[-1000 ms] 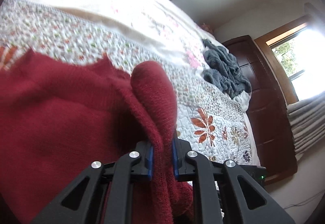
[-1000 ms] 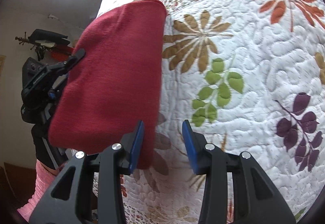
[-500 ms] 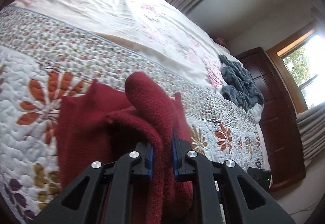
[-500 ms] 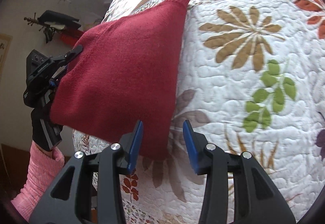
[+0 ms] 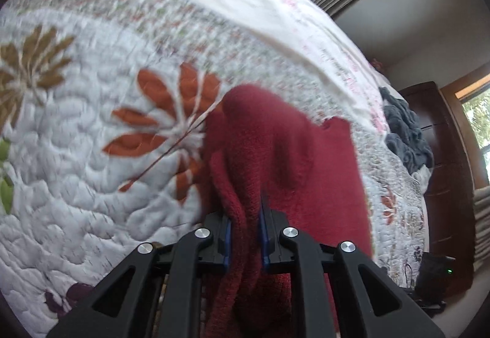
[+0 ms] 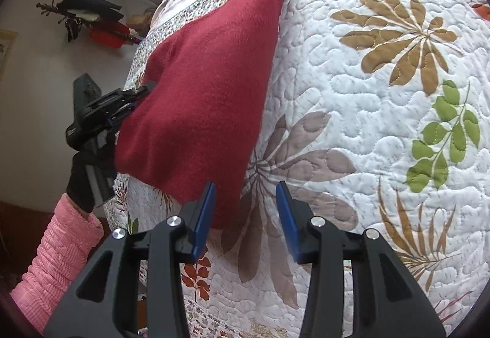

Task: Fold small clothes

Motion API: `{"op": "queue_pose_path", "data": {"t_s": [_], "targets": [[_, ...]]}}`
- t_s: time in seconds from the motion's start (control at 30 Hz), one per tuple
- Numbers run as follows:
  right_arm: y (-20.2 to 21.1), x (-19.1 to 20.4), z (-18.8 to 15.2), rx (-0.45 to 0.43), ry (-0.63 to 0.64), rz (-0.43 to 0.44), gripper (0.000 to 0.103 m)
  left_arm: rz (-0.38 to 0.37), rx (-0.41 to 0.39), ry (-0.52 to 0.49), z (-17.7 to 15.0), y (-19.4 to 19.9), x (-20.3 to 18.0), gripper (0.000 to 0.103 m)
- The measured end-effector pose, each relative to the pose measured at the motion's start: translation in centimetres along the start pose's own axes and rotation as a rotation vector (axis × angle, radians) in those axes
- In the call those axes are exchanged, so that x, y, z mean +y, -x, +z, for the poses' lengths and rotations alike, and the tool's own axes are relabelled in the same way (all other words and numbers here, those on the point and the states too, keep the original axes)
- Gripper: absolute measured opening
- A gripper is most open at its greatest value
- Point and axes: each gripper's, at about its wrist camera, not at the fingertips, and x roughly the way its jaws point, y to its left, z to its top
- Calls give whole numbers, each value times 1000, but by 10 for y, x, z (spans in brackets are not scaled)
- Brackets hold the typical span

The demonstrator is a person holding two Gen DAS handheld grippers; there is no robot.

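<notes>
A dark red knitted sweater (image 6: 208,87) lies on a bed covered by a white quilt (image 6: 382,154) printed with brown, green and orange leaves. The left hand-held gripper (image 5: 245,224) is clamped on a bunched fold at the garment's edge. The right hand-held gripper (image 6: 245,215) hovers with its blue-padded jaws apart, empty, at the sweater's near corner. A pink sleeve (image 6: 58,258) and black glove (image 6: 79,185) hold the left tool. A grey garment (image 5: 404,136) sits farther up the bed. No readable writing shows
</notes>
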Motion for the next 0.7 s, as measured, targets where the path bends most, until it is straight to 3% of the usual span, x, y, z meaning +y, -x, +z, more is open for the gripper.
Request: {"op": "queue_pose_path", "data": {"t_s": [0.13, 0.27, 0.43, 0.53, 0.67, 0.7], "targets": [[-7, 5, 3, 15, 4, -9, 41, 0, -4, 13, -4, 3, 3, 23], [-8, 8, 5, 7, -6, 18, 46, 38, -33, -30, -14, 34, -9, 25], [-13, 11, 4, 10, -31, 86, 55, 4, -63, -113, -51, 84, -30, 47], [-22, 9, 4, 25, -60, 109, 59, -11, -38, -120, -71, 91, -35, 53], [-42, 4, 4, 68, -106, 131, 59, -22, 14, -107, -86, 75, -32, 50], [-47, 2, 4, 85, -114, 130, 56, -10, 36, -102, -88, 67, -31, 34]]}}
